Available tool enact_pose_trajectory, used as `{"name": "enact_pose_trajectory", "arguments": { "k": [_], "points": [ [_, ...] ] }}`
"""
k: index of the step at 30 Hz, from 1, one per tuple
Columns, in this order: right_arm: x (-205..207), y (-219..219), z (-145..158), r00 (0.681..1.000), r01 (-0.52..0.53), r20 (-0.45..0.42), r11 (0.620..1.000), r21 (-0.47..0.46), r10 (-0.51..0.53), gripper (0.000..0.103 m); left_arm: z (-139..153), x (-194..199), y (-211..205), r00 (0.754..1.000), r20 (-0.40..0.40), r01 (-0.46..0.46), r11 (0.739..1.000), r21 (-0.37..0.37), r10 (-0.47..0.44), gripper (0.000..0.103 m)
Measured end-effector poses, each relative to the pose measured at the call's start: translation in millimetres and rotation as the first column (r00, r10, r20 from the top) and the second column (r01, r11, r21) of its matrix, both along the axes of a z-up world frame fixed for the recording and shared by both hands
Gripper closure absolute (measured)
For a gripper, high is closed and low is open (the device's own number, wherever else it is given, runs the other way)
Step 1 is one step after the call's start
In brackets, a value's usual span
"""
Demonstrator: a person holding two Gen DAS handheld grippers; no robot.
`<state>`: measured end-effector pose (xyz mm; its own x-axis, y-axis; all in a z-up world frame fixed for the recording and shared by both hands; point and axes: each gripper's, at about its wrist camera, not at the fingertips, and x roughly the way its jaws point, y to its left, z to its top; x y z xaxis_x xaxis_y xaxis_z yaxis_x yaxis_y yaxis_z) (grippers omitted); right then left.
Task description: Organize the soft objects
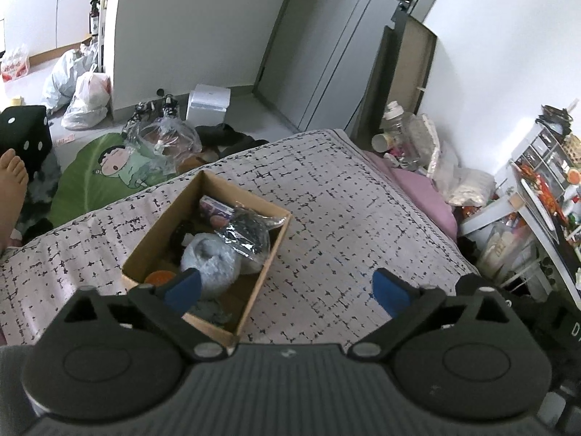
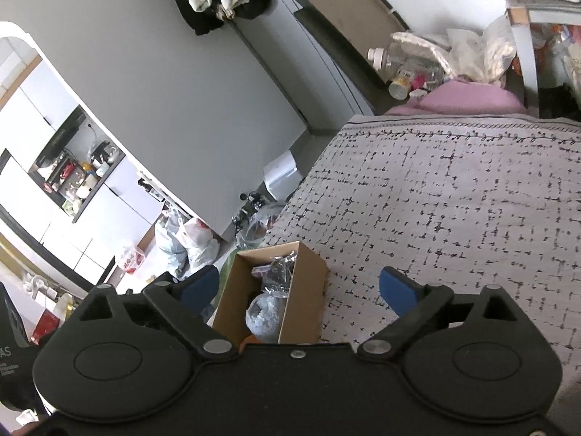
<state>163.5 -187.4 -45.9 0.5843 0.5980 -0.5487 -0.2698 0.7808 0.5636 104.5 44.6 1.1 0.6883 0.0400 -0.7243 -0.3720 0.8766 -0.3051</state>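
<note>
A brown cardboard box [image 1: 254, 290] sits on a bed covered by a grey patterned blanket [image 1: 345, 218]. Inside it lie a fluffy grey ball [image 1: 214, 258], a clear plastic bag with dark contents [image 1: 247, 234], a purple packet [image 1: 214, 207] and an orange item [image 1: 159, 277]. My left gripper [image 1: 287, 290] is open and empty, hovering above the box's near right side. My right gripper [image 2: 299, 287] is open and empty above the same box [image 2: 305, 305], where the grey ball [image 2: 265, 314] shows again.
Beyond the bed's far edge lie a green cartoon mat [image 1: 109, 174], plastic bags [image 1: 87, 98], a white box [image 1: 208, 103] and a black dice cushion [image 1: 25, 138]. A bare foot [image 1: 11, 181] is at left. A pink pillow [image 1: 425, 192] and cluttered shelves [image 1: 537, 189] stand right.
</note>
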Motion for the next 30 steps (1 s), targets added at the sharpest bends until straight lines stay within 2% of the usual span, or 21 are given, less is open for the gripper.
{"name": "enact_pose_trajectory", "arguments": {
  "k": [8,18,30],
  "points": [
    [-25.3,-21.6,15.5,0.999,0.007,0.042,1.000,-0.021,-0.006,0.000,11.1,-27.1,-17.2,1.000,0.011,0.027,0.999,0.020,-0.028,0.001],
    [-59.8,-41.9,31.4,0.997,0.016,0.076,0.998,-0.060,-0.011,0.000,28.0,-62.1,-30.7,0.997,0.041,0.059,0.997,0.043,-0.061,0.000],
    [-102.5,-55.6,41.3,0.995,0.037,0.102,0.990,-0.135,-0.023,0.000,41.0,-102.8,-44.8,0.990,0.060,0.119,0.987,0.106,-0.126,0.000]
  ]
}}
